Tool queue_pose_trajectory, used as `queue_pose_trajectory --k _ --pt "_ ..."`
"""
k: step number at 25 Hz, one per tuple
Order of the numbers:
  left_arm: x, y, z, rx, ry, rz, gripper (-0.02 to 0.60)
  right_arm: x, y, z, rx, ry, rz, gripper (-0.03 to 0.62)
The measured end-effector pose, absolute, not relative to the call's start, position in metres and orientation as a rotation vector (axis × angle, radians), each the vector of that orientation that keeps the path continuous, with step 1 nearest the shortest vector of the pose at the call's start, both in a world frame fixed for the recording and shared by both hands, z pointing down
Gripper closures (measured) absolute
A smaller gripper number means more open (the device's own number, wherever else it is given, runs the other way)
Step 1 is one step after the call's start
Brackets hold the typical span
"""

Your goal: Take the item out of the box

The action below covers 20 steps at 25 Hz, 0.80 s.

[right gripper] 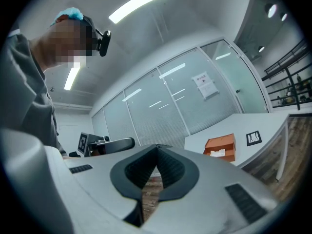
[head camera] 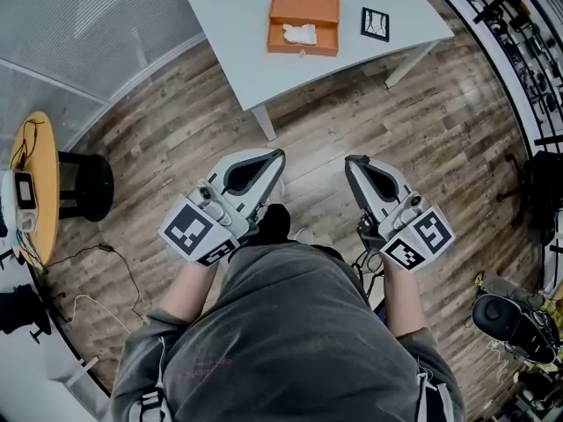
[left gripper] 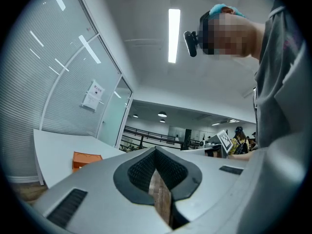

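Observation:
An open orange box lies on the grey table at the far side of the head view, with a white item inside it. The box also shows small in the left gripper view and, with the white item, in the right gripper view. My left gripper and right gripper are held side by side over the wooden floor, well short of the table. Both point toward it, each shut with nothing between the jaws.
A black-and-white marker card lies right of the box. The table's white leg stands between me and the box. At the left are a round yellow table, a black stool and floor cables; dark equipment is at the right.

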<state>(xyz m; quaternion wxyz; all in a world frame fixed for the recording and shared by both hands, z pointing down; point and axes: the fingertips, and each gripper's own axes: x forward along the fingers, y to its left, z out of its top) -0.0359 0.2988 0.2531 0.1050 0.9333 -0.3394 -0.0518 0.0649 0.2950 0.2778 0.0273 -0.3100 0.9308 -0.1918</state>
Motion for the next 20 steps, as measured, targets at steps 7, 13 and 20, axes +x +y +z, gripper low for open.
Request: queue_pose_trajectory --k 7,13,20 --pt "-0.057 0.241 0.26 2.738 -0.98 -0.136 0.571 0.042 0.239 0.288 -0.969 2.882 -0.638 0.589" --pt "-0.076 0.2 0.271 2.727 -0.948 -0.117 0.571 0.025 0.201 0.294 -0.999 2.878 -0.667 0.589" --pt "-0.093 0.16 0.272 2.724 -0.916 -0.123 0.571 0.008 0.164 0.292 -1.034 2.874 -0.676 0.589"
